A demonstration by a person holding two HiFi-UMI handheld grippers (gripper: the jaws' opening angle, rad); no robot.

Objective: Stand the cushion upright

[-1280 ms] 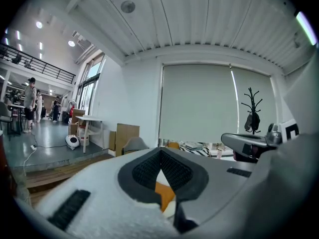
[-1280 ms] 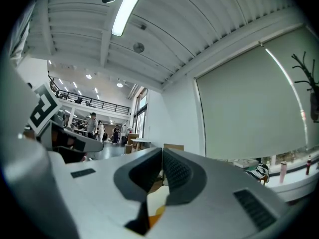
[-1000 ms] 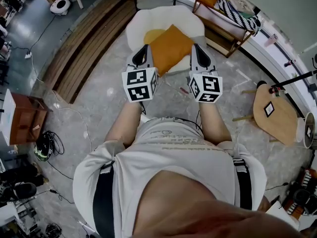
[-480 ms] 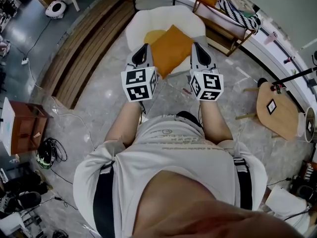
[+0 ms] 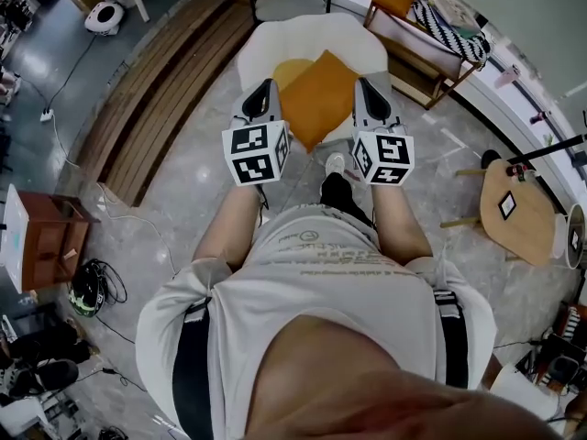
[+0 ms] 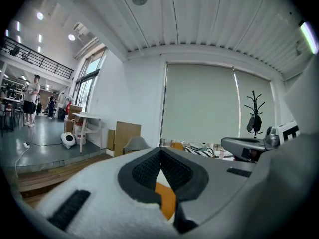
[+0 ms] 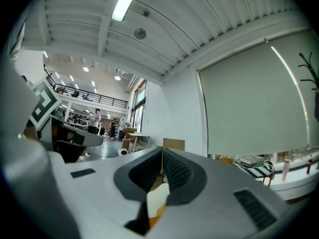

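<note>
Stepping closer, the person has brought the left hand-held gripper (image 5: 267, 88) and right hand-held gripper (image 5: 365, 85), both with jaws together and empty, near the orange cushion (image 5: 319, 94) lying on the white armchair (image 5: 268, 42) just beyond them, its lifting apparently not yet begun.

The grey floor (image 5: 183, 191) between the person and the white armchair (image 5: 266, 49) is open, except for the person's own shoe (image 5: 335, 165) near the seat's front edge. On the seat, the orange cushion (image 5: 318, 97) fills the middle, with a yellow cushion (image 5: 292, 67) just behind it on the far side. The left gripper (image 5: 266, 88) and right gripper (image 5: 365, 85), jaws together, flank the orange cushion. Wooden steps (image 5: 156, 90) bound the left. A wooden rack (image 5: 413, 62) and a round side table (image 5: 518, 214) stand well apart on the right.
</note>
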